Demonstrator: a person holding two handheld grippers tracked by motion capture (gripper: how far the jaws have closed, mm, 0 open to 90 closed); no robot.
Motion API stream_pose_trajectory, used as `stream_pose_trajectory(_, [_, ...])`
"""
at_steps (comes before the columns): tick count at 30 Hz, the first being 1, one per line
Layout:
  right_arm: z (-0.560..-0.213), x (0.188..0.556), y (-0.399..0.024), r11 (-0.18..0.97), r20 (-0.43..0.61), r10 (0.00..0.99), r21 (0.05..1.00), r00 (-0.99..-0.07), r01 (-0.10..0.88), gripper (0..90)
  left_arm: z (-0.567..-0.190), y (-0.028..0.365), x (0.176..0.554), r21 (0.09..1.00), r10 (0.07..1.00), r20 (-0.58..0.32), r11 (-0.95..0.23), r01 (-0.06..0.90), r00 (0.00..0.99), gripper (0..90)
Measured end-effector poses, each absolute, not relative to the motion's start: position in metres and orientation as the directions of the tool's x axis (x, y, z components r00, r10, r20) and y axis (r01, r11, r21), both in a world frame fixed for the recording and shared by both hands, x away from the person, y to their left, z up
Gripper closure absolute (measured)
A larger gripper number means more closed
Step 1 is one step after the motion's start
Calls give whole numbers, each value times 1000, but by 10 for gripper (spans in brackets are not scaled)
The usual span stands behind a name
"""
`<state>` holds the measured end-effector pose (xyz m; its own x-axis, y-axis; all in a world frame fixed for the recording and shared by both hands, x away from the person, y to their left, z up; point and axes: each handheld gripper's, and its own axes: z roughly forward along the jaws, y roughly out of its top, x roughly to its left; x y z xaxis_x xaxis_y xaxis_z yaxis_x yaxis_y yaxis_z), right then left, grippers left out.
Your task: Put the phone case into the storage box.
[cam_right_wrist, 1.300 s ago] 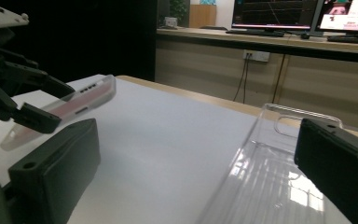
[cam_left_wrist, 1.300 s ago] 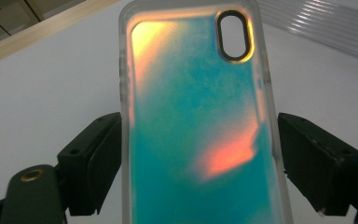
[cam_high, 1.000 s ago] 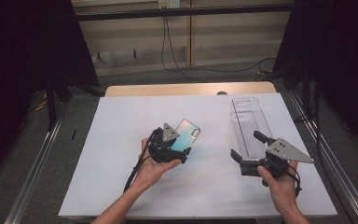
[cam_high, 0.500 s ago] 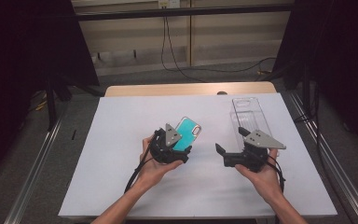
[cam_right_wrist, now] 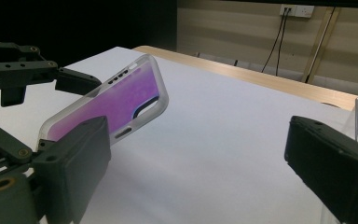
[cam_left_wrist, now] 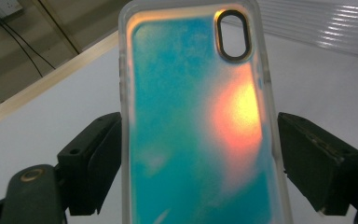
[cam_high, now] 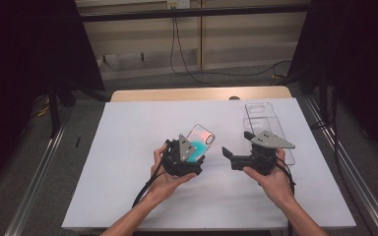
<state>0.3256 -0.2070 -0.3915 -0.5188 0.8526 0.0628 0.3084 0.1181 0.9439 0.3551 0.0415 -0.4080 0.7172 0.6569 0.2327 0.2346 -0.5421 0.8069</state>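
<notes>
Phone case held aloft for transfer between two hand-held grippers. In the high view, the left gripper (cam_high: 193, 156) sits at centre frame with its jaws clamped on the long edges of the phone case (cam_high: 200, 141), a translucent shell with a teal-to-orange back. The case is raised off the white table (cam_high: 128, 147), its lower part between the jaws. Its long axis runs from lower left to upper right of the high view, with the camera cut-out end pointing up and away from the person. In the left gripper view the case (cam_left_wrist: 191, 121) stands nearly upright in frame, the cut-out at upper right.

The right gripper (cam_high: 229, 155) lies just right of centre, near the case but apart from it. Its jaws stand apart with nothing between them, though they have just been closing slightly. A clear plastic tray (cam_high: 268, 118) rests on the table at upper right.

Judged step: approach of the right gripper toward the held case. The next move calls for aligning its jaws with the free upper end of the case before closing on it.
</notes>
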Motion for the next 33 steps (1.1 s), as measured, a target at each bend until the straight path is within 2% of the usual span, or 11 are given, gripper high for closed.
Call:
stream_pose_trajectory(10, [-385,331,-201,95,100,840,940,-533,328,90,-407,40,349,834,672,264,-519,186,692,171])
stream_pose_trajectory(13, [-382,332,-198,91,113,831,938,-545,335,123,-408,40,348,836,671,268,-519,180,692,171])
stream_pose_trajectory(17, [-378,334,-194,102,136,821,920,-554,379,139,-409,39,347,835,671,269,-521,180,691,171])
stream_pose_trajectory(19, [-377,334,-192,129,145,805,904,-575,408,183,-409,38,348,825,663,272,-534,186,697,170])
stream_pose_trajectory(22, [-377,335,-190,162,136,802,888,-581,430,172,-412,37,348,821,663,271,-538,193,698,170])
stream_pose_trajectory(25, [-375,339,-190,198,159,792,846,-589,494,226,-412,35,348,821,662,279,-540,185,696,171])
stream_pose_trajectory(27, [-373,341,-189,223,176,780,818,-600,530,227,-412,34,346,819,663,285,-543,183,693,170])
stream_pose_trajectory(33, [-369,350,-191,211,207,794,788,-572,578,303,-412,33,345,823,664,286,-539,178,691,170])
